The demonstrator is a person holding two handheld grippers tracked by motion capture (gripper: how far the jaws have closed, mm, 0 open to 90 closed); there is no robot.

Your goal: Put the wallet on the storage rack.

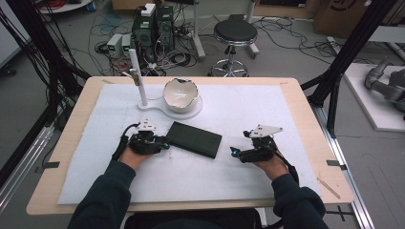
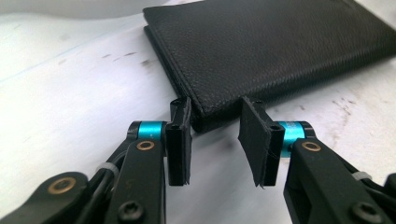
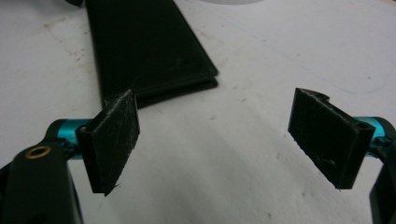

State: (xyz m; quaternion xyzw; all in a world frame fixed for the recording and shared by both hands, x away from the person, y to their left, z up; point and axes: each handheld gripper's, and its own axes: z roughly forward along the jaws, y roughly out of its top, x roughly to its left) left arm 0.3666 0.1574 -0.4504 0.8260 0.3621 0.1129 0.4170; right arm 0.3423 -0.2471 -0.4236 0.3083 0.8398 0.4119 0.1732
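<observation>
The wallet (image 1: 194, 139) lies flat and closed on the white mat (image 1: 267, 114) of the tabletop (image 1: 305, 95), just in front of the bowl (image 1: 180, 93) on its white stand (image 1: 142, 78). The left gripper (image 1: 165, 144) sits at the wallet's left end; in the left gripper view its jaws stand narrowed either side of the near corner of the wallet (image 2: 280, 46), with one pad (image 2: 179, 140) close against the edge and the other pad (image 2: 254, 140) a little off it, so nothing is pinched yet. The right gripper (image 1: 233, 150) waits near the wallet's right end, jaws wide and empty, with the wallet (image 3: 144, 51) ahead of its left pad (image 3: 112, 140).

The step in hand looks like taking hold of the wallet's left end. To do it well, the left gripper should go a touch deeper, so the pads cover more than the bare corner, then close squarely across the fold. A corner-only pinch on smooth leather would likely slip or twist. The right gripper should slide to the wallet's free edge before any lifting, keeping low to the mat.
</observation>
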